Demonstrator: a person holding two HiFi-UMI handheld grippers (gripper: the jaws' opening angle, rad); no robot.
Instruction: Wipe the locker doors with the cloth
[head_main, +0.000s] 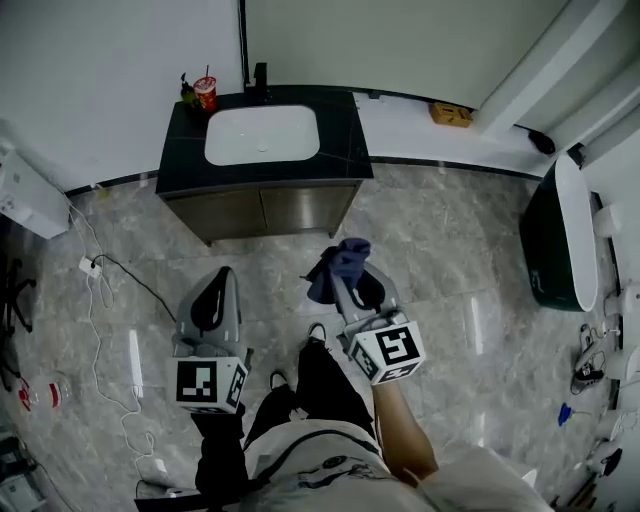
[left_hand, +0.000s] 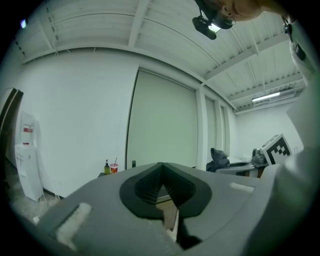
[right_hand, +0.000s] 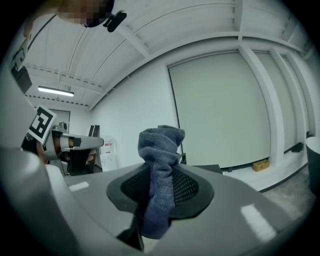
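The grey moulded-plastic left gripper and its twin, the right gripper, have black ribbed pads and white cubes with black square markers. Below the cubes show a pale grey top, a black strap across it, and black trousers

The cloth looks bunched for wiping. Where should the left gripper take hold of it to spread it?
Probably the loose wad of the cloth standing out past the right gripper's shut jaws, approached from the left gripper's side: only that part is free.
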